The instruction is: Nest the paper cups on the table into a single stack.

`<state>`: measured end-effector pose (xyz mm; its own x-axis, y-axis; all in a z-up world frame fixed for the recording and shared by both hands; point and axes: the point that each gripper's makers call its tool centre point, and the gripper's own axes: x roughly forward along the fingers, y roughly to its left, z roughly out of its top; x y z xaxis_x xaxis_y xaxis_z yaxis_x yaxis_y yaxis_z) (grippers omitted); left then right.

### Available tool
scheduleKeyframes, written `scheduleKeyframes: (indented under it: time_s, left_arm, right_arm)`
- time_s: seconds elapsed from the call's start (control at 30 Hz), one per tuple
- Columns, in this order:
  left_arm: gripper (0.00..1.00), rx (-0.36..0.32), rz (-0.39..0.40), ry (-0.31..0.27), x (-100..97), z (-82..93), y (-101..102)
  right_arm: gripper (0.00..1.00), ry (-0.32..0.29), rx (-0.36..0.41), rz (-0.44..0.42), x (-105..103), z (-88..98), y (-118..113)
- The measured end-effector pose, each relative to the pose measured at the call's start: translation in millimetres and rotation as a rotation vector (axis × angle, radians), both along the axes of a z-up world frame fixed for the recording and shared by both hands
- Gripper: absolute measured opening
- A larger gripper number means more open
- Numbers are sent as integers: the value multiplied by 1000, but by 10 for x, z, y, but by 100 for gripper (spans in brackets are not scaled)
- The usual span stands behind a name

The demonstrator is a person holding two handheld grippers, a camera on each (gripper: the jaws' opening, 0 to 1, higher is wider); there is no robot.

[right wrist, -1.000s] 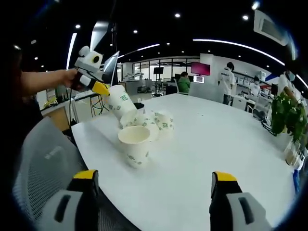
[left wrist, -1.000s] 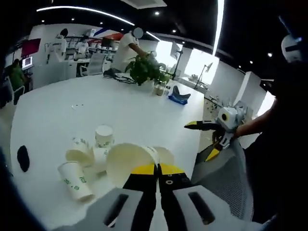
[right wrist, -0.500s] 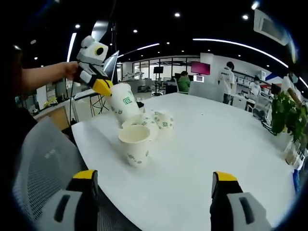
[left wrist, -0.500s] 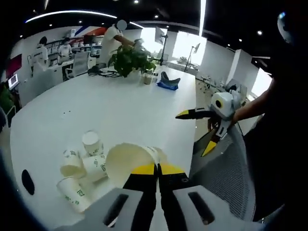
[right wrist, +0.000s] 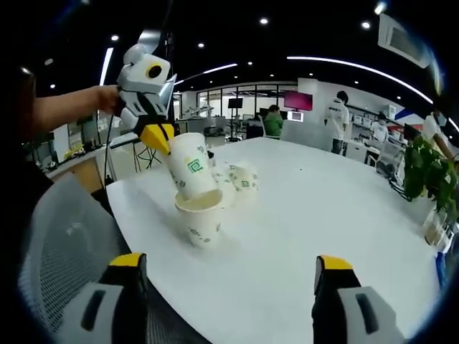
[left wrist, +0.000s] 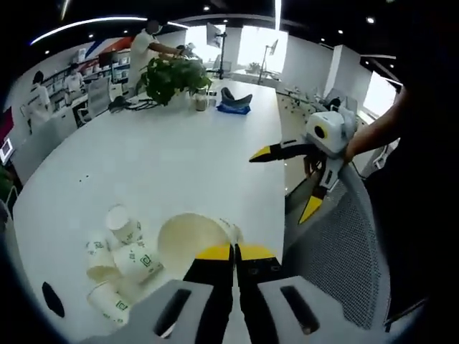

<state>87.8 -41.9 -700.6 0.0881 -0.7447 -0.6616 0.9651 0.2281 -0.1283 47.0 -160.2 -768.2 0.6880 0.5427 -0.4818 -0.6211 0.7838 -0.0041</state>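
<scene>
My left gripper [left wrist: 234, 251] is shut on the rim of a white paper cup [left wrist: 188, 240], whose open mouth faces this camera. In the right gripper view, the left gripper [right wrist: 156, 136] holds that cup [right wrist: 189, 166] tilted, its base at the mouth of an upright cup [right wrist: 202, 218] near the table's edge. Several more cups [right wrist: 240, 179] lie in a loose pile just behind it, and they appear again in the left gripper view as a cluster [left wrist: 118, 251]. My right gripper [right wrist: 231, 264] is open with nothing in it, back from the cups; it hangs beyond the table's edge [left wrist: 285, 182].
The white table [right wrist: 323, 215] stretches far back. A potted plant [left wrist: 171, 75] and a blue-and-dark object [left wrist: 233, 104] stand at its far end. A small dark object [left wrist: 52, 299] lies near the cups. A grey mesh chair [right wrist: 64, 251] stands at the near edge. People work at desks behind.
The left gripper has carried its cup down and across, from beside the pile to the mouth of the upright cup. The right gripper has stayed open and still.
</scene>
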Motion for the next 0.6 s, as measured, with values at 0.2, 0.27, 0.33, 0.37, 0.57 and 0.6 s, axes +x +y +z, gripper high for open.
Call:
scheduleKeyframes:
  time_s: [0.2,0.27,0.33,0.37,0.57,0.6]
  left_arm:
    - [0,69,-36,-15,32,-110,14]
    - [0,87,-50,-21,40,-142,3]
    - [0,110,-67,-26,23,-168,-30]
    - [0,122,-77,-30,31,-197,-40]
    - [0,141,-106,-33,33,-240,-107]
    - [0,149,-113,-35,42,-256,-110]
  right_arm:
    - [98,1,1,-1,-4,7,8]
    - [97,2,-1,-1,-4,5,6]
    - [97,3,0,-1,-4,0,2]
    - [97,2,0,-2,-2,-1,0]
    - [97,5,-1,-4,-2,-6,-5]
    - [97,6,-1,-3,-2,-7,-5]
